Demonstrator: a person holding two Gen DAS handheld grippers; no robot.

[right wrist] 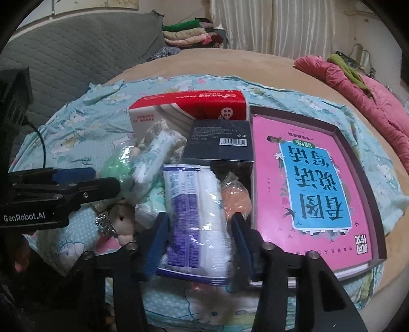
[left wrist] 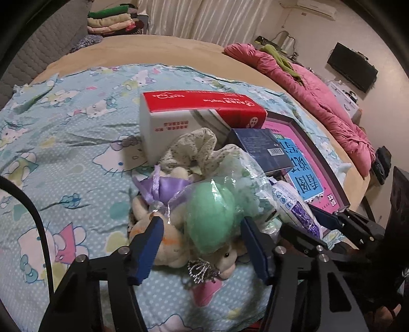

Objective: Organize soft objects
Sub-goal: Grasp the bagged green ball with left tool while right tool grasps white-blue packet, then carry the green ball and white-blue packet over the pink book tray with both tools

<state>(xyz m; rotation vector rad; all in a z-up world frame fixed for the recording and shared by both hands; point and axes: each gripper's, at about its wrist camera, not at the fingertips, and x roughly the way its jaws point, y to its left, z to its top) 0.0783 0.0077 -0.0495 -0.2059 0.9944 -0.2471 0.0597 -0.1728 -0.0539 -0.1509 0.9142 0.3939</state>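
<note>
A heap of soft things lies on a blue cartoon-cat blanket [left wrist: 64, 143]. My left gripper [left wrist: 201, 220] stands open around a green sponge ball in a clear bag [left wrist: 209, 217], which rests on a cream plush toy [left wrist: 227, 258] with a silver crown. There is a gap between the left pad and the ball. My right gripper [right wrist: 199, 217] is shut on a white and purple pack of cotton pads [right wrist: 194, 204], a pad against each side. An orange sponge in a bag [right wrist: 235, 199] lies just beyond the right pad. The right gripper also shows at the edge of the left wrist view.
Behind the heap stand a red and white tissue box [left wrist: 199, 107] and a dark blue box [right wrist: 219, 143]. A pink book in a shallow tray [right wrist: 306, 184] lies on the right. A floral cloth [left wrist: 196, 150], a pink quilt [left wrist: 319, 94] and folded clothes [left wrist: 112, 20] are farther off.
</note>
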